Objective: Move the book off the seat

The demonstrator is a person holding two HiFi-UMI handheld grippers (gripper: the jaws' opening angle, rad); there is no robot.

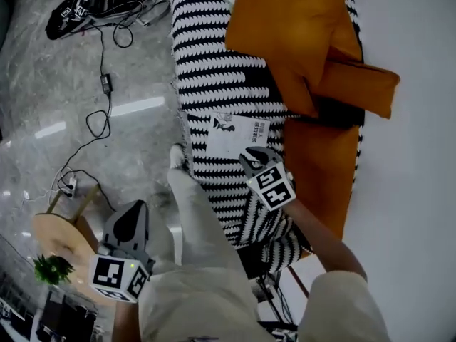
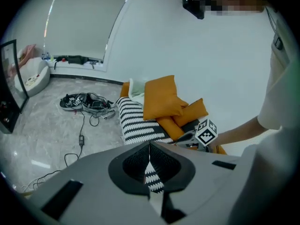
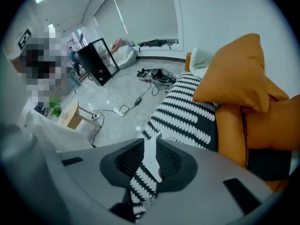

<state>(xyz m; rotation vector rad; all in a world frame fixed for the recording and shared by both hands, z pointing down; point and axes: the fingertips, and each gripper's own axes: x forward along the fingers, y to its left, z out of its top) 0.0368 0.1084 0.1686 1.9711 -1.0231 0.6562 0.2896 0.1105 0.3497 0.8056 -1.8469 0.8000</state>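
A white book (image 1: 231,134) lies flat on the seat's black-and-white striped throw (image 1: 206,55), near the seat's front edge. My right gripper (image 1: 249,155) points steeply down at the book's near corner. Its jaws stand a little apart, and in the right gripper view (image 3: 152,142) a strip of the white book (image 3: 151,156) shows through the gap; I see no pad pressing on it. My left gripper (image 1: 133,212) hangs over the floor left of the seat, away from the book. In the left gripper view (image 2: 150,150) its tips meet, with nothing held.
Orange cushions (image 1: 292,27) are piled at the back of the seat. A round wooden side table (image 1: 60,237) with a small plant (image 1: 51,268) stands at the lower left. Cables (image 1: 100,120) and a power strip (image 1: 69,185) trail across the marble floor.
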